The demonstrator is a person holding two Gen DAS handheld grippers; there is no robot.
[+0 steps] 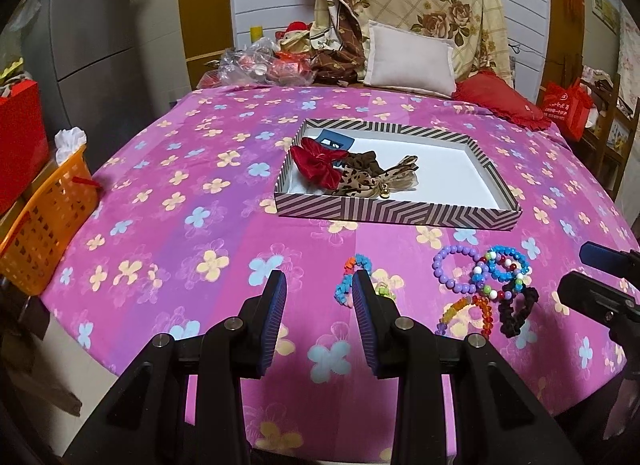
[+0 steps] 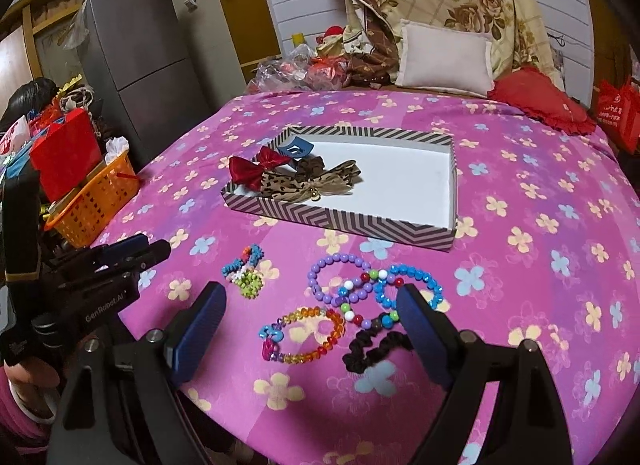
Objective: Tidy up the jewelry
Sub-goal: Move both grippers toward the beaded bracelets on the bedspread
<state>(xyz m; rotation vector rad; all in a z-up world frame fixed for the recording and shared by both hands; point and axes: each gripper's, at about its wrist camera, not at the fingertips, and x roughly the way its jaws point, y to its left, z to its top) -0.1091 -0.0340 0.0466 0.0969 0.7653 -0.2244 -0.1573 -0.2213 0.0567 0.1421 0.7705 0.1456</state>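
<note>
Left gripper (image 1: 320,285): fingers spread, empty.
Right gripper (image 2: 312,301): fingers spread, empty.
Bracelets (image 2: 344,305): on the bed, just ahead of right fingers; box (image 2: 344,221) beyond.

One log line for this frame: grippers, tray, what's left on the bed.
left gripper: open, empty | right gripper: open, empty | striped tray: bows inside | beaded bracelets, black scrunchie: on bedspread

left claw (image 1: 319,297) agape, right claw (image 2: 311,311) agape
</note>
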